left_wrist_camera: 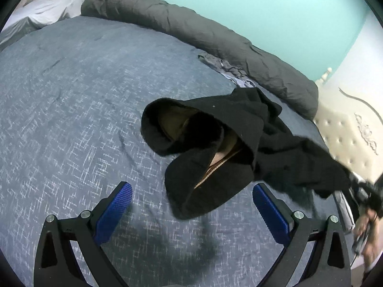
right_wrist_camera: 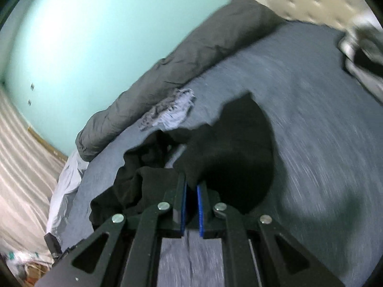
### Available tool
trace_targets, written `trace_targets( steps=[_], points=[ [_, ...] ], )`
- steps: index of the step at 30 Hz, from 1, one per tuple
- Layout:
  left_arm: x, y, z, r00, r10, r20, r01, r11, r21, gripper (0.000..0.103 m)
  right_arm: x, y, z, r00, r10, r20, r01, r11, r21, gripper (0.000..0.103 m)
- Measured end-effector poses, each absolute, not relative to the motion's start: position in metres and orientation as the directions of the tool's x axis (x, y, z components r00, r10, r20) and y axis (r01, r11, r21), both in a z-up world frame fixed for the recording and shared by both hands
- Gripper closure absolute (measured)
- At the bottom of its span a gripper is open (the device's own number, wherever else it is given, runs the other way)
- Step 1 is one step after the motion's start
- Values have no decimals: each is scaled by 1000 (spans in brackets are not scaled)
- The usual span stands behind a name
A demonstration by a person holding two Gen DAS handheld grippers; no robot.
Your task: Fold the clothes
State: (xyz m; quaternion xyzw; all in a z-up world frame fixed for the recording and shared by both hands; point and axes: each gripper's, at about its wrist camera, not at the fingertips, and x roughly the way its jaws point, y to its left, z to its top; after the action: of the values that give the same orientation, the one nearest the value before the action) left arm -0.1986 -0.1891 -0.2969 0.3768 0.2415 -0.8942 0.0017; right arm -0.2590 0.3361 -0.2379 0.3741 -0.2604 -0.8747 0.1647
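Note:
A black garment (left_wrist_camera: 215, 143) with a tan lining lies crumpled on the blue-grey bedspread (left_wrist_camera: 71, 107). In the left wrist view my left gripper (left_wrist_camera: 191, 203) is open and empty, hovering just in front of the garment's near edge. My right gripper (right_wrist_camera: 191, 186) is shut on an edge of the black garment (right_wrist_camera: 229, 153) and lifts it off the bed; it shows blurred at the far right of the left wrist view (left_wrist_camera: 363, 191).
A rolled dark grey duvet (left_wrist_camera: 203, 33) lies along the far side by the teal wall. A small crumpled blue-grey cloth (left_wrist_camera: 229, 71) sits beside it. A cream tufted headboard (left_wrist_camera: 347, 129) is at the right; white pillows (left_wrist_camera: 43, 12) at far left.

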Motion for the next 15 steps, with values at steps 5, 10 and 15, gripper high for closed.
trace_targets(
  steps=[5,10,15],
  points=[
    [-192,-192,-294,-721,198,-664,179,-873,-455,0,-215,338,-272,-607,-436,-664,30,-848,529,96],
    [-190,-194,-295,-718,212,-663,175,-867,-467,0,-210,329,-301,-548,-427,-719,-2,-859,512,93],
    [-191,-195,-295,-717,203,-667,176,-873,-455,0,-218,332,-280,-578,-347,-739,-16,-900,436,71]
  ],
)
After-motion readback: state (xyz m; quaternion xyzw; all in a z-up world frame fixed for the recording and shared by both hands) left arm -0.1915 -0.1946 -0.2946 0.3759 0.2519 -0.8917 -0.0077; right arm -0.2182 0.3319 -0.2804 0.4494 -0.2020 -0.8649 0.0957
